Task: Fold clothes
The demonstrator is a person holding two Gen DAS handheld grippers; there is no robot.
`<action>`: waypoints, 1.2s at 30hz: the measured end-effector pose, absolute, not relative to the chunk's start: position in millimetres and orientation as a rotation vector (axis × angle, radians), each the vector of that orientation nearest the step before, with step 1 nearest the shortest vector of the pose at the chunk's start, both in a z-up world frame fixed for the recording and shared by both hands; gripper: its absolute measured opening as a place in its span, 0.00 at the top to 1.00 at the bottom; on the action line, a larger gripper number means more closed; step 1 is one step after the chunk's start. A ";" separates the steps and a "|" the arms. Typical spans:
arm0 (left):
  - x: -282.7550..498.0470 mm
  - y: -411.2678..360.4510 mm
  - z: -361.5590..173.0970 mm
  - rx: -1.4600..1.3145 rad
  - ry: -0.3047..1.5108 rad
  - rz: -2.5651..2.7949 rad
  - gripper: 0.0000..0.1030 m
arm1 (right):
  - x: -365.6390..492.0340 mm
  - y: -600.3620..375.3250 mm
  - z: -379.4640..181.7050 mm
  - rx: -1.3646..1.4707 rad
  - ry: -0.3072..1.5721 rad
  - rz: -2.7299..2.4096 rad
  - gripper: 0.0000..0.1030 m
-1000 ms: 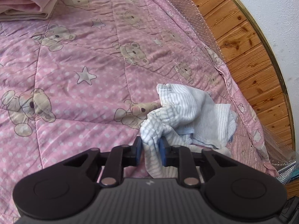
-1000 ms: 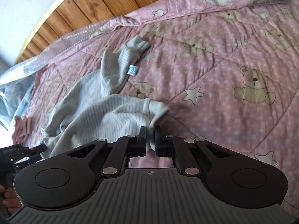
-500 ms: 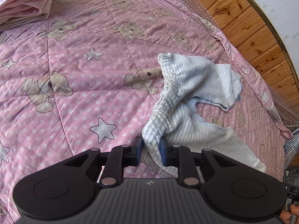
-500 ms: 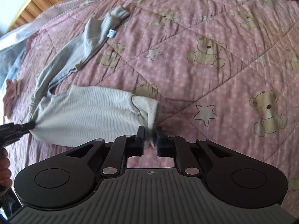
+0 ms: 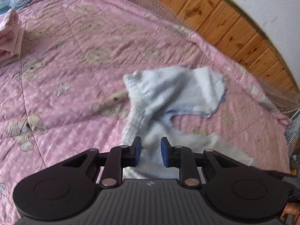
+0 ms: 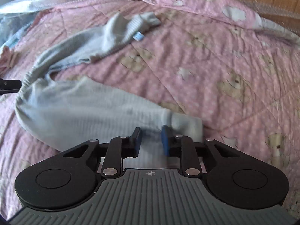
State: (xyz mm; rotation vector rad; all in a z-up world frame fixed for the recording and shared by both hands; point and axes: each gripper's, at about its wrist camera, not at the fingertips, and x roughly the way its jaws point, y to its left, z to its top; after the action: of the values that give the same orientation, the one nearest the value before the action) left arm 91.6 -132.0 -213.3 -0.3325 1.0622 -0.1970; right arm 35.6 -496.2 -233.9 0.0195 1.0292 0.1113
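1. Both claws stand partly open as I read it: the left gripper (image 5: 148, 151) has its blue pads apart with cloth lying between them but not pinched, and the right gripper (image 6: 151, 140) shows the same gap over the cuff end. Neither has hold of anything, as far as the blur lets me judge.
2. I take this as the laying-out step: the striped trousers (image 6: 90, 112) are spread on the pink quilt (image 6: 234, 65), not yet folded.
3. Next I would want to bring one leg (image 6: 105, 37) over onto the other, so a fresh pinch is needed, probably at the far cuff (image 6: 148, 19) and at the waistband (image 5: 135, 120). I must take only the garment and not the quilt beneath.
4. To look at, the trousers are pale blue-grey, finely ribbed, soft and limp, with a gathered elastic waist and a small blue label (image 6: 137, 36). One leg lies near me, fairly flat; the other angles away, rumpled.
5. A folded pink stack (image 5: 9, 39) sits well apart at the quilt's far left.
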 end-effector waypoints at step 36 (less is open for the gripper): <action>129.7 -142.2 -194.9 -0.685 1.103 -0.146 0.66 | 83.2 -547.8 -199.7 -0.508 0.856 0.492 0.98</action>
State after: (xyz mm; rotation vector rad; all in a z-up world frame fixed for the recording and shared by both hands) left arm 129.7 -142.2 -194.9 -0.6846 1.1030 -0.1464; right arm 83.2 -547.8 -199.7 -0.5077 0.8558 0.4924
